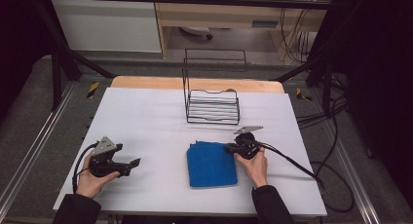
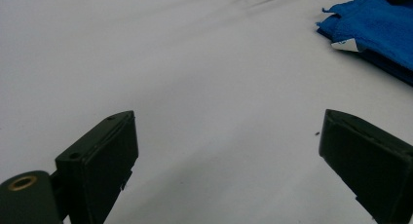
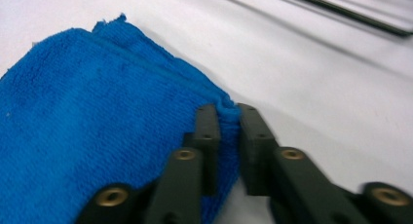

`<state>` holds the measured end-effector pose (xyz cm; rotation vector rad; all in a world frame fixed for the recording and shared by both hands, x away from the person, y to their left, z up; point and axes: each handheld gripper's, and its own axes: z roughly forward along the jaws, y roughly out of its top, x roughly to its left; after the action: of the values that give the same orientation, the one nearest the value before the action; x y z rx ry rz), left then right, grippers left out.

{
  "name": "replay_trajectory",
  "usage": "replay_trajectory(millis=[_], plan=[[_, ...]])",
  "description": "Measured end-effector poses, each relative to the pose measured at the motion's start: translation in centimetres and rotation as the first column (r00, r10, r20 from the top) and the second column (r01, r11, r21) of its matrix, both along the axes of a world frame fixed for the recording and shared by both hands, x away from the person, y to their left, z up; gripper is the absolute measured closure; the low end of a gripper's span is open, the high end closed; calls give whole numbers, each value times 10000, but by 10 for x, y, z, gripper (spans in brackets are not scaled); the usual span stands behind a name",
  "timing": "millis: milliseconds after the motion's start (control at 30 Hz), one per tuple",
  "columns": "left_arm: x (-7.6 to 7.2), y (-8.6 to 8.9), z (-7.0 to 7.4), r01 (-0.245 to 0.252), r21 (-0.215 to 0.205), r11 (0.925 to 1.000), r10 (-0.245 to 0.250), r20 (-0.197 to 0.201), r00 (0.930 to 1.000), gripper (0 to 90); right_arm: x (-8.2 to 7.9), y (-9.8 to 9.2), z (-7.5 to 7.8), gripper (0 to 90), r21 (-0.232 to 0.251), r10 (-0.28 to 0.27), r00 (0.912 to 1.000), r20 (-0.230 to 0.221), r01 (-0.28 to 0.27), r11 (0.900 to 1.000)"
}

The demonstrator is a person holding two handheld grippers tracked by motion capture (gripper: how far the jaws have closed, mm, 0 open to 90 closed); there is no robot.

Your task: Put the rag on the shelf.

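A folded blue towel (image 1: pixel 211 163) lies flat on the white table (image 1: pixel 146 121), right of centre. My right gripper (image 1: pixel 230 147) is at the towel's far right corner, its jaws shut on the towel's edge (image 3: pixel 227 110). The towel (image 3: pixel 87 131) spreads to the left of those jaws in the right gripper view. My left gripper (image 1: pixel 136 162) rests on the table at the left, held by a hand, its jaws wide open with bare table between them (image 2: pixel 224 151). In the left gripper view the towel (image 2: pixel 375 29) lies off at the upper right, a small white tag at its edge.
A black wire rack (image 1: pixel 213 106) stands on the table just behind the towel. Black cables (image 1: pixel 302 168) trail from the right gripper over the table's right side. A dark frame and shelving stand beyond the table's far edge.
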<state>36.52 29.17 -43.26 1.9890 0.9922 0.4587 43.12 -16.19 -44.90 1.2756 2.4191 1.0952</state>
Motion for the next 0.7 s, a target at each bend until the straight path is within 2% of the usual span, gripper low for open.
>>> replay_trajectory(millis=[67,200,300,433,500,567,667,700], plan=[[0,0,0,-4,-13,10000,4,13,10000,70,4,4,2,846,-96,122,9999,-3,-122,9999],[0,1,0,-23,-11,10000,23,-1,10000,71,15,13,9,863,-57,347,9983,463,-345,9994],[0,1,0,-17,-27,10000,17,5,10000,72,26,23,15,863,-126,728,9936,862,-720,9973],[-1,0,0,6,-56,10000,-6,24,10000,72,39,37,15,857,-559,1265,9846,1205,-1205,9911],[-1,0,0,-4,-91,10000,4,20,10000,72,40,40,13,815,-591,1206,9870,1066,-1148,9916],[-1,1,0,-10,-103,9999,10,7,10000,72,35,36,15,694,-540,870,9898,1125,-813,9952],[-1,1,0,-14,-104,9999,14,14,10000,72,19,24,23,588,-106,496,9926,1110,-487,9988],[-1,0,0,-16,-105,9999,17,13,10000,72,12,19,26,561,-96,383,9933,1092,-374,9993]])
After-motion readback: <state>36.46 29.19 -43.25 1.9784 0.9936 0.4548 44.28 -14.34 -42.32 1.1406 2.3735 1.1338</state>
